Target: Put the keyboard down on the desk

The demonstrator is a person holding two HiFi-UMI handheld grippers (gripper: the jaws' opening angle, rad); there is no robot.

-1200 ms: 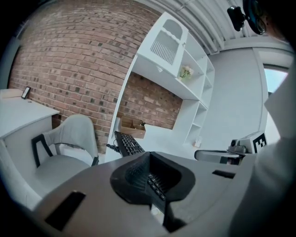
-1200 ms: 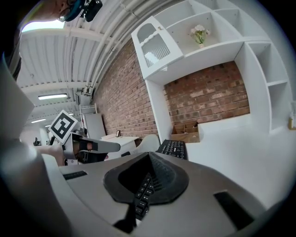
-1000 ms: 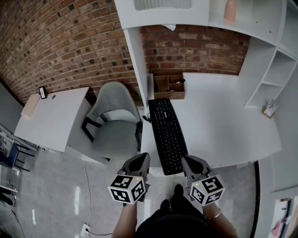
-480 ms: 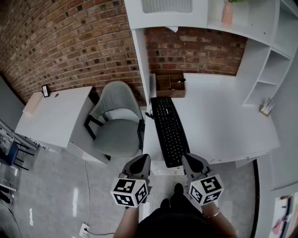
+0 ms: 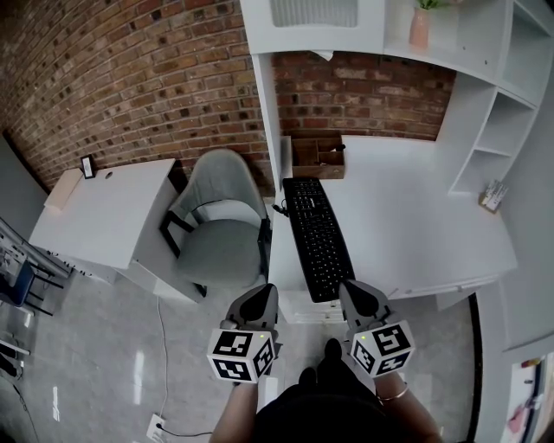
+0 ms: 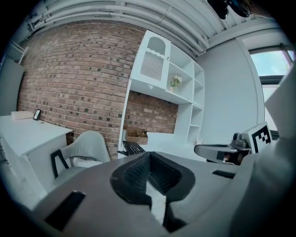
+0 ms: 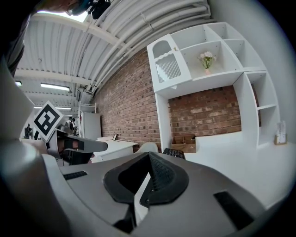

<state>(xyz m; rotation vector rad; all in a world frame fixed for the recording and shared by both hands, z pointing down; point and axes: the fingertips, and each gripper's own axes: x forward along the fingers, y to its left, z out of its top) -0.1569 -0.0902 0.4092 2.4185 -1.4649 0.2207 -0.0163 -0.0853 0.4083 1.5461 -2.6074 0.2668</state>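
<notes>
**Editor:** Where does the keyboard point(image 5: 318, 240) sit?

**Operator:** It lies flat on the white desk point(image 5: 415, 225), lengthwise along the desk's left side. Its far end is just short of the cardboard box point(image 5: 317, 158) at the desk's back left corner. Its near end reaches the desk's front edge.

**Editor:** And your two tools?

**Operator:** I have both off the desk, just in front of its front edge. The left gripper point(image 5: 259, 298) hangs in front of the desk's left corner, with its jaws pressed together on nothing. The right gripper point(image 5: 356, 296) sits a little further along that edge. Its jaws are together too, with nothing between them. Neither tool touches the keyboard, whose near end lies between the two tips.

**Editor:** Anything else around the desk?

**Operator:** A grey chair point(image 5: 221, 234) stands just left of the desk. White shelves rise above the desk's back and right side against the brick wall, and a pink vase point(image 5: 420, 26) stands on one above the desk's back.
</notes>
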